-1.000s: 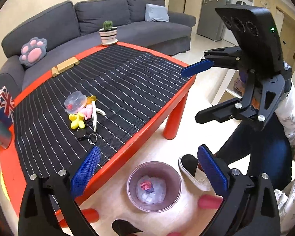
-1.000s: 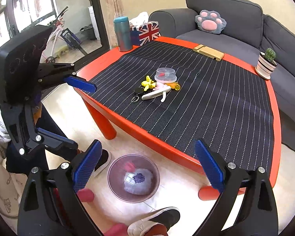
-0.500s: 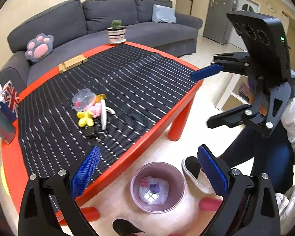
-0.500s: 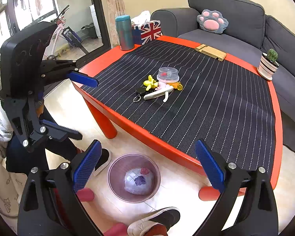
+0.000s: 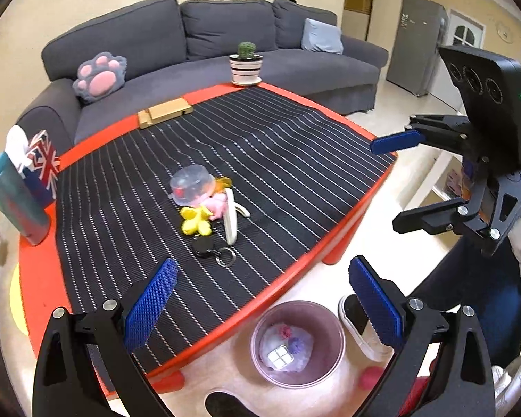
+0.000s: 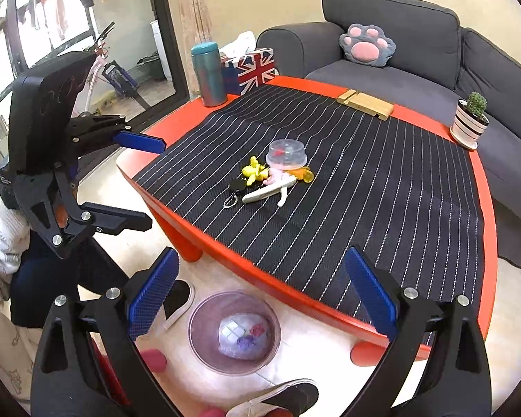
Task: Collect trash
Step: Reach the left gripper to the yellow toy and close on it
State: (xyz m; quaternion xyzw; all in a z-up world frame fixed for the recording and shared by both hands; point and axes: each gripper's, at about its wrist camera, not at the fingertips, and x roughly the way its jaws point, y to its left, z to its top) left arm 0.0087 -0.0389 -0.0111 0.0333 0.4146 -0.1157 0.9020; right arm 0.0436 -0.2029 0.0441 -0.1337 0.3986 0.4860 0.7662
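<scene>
Both grippers hang off the near edge of one red table (image 5: 41, 288), each with fingers spread wide and nothing between them: the left gripper (image 5: 260, 299) and the right gripper (image 6: 260, 292). On the floor just beside that edge stands one translucent purple trash bin (image 6: 205, 354), holding a crumpled pale wad with a small red scrap and a small purple scrap on it. A black pinstriped mat (image 5: 295, 160) covers most of the tabletop. Near its middle lies one cluster of small things, touching or nearly so: one clear plastic cup (image 5: 191, 186) turned upside down, one yellow toy (image 5: 194, 224), one pink piece, one orange piece, one white tool (image 5: 231, 219) and one black key reel (image 5: 203, 248) with a ring. At the far edge rest one wooden block (image 5: 165, 113) and one potted cactus (image 5: 246, 64); at the left corner stand one teal tumbler (image 6: 208, 74) and one Union Jack tissue box (image 6: 251, 69). No writing is readable.
</scene>
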